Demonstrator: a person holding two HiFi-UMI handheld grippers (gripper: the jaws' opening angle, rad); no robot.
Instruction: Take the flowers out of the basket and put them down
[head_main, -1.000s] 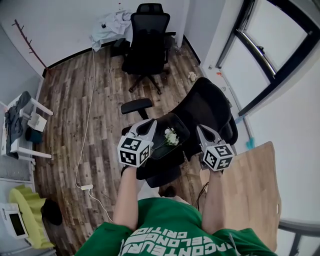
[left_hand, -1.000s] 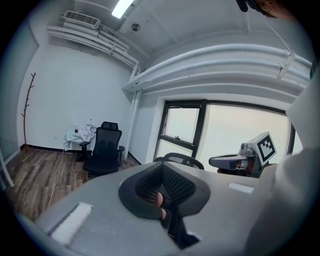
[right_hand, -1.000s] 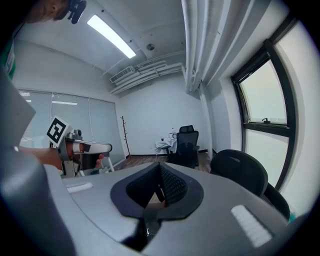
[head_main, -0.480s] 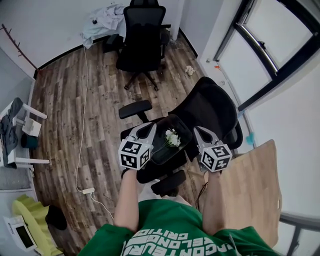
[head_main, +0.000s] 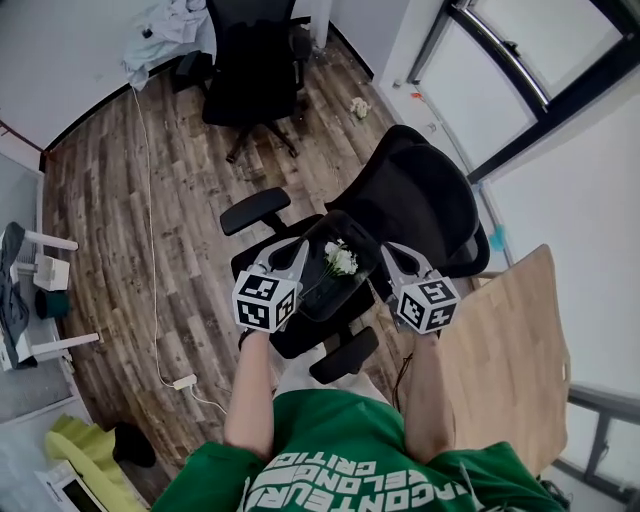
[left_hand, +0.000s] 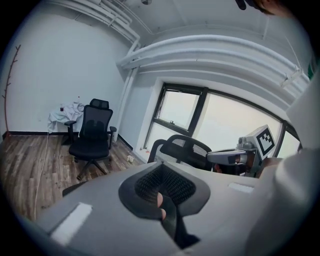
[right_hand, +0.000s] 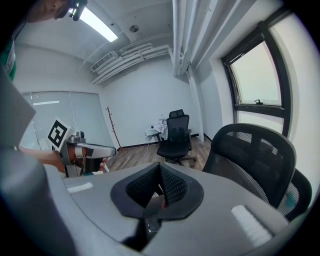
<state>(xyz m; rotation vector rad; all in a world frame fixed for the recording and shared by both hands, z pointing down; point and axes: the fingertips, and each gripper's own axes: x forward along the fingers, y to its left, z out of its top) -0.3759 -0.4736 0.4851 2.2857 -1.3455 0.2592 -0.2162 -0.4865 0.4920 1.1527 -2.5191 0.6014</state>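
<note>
In the head view a dark basket (head_main: 333, 288) hangs between my two grippers, over the seat of a black office chair (head_main: 415, 200). White flowers (head_main: 341, 259) with a green stem lie inside it. My left gripper (head_main: 298, 252) is shut on the basket's left edge, and my right gripper (head_main: 386, 254) is shut on its right edge. In the left gripper view the jaws (left_hand: 161, 197) are pressed together on a dark strip, with the right gripper (left_hand: 235, 157) across from them. The right gripper view shows its jaws (right_hand: 159, 192) closed too, facing the left gripper (right_hand: 90, 150).
A wooden table (head_main: 505, 350) stands at the right, beside the person's arm. A second black office chair (head_main: 250, 70) is at the far wall near a pile of clothes (head_main: 165, 20). A white cable and power strip (head_main: 183, 381) lie on the wood floor at left.
Both grippers have come down together with the basket, closer to the near chair's seat. The flowers have stayed inside the basket.
</note>
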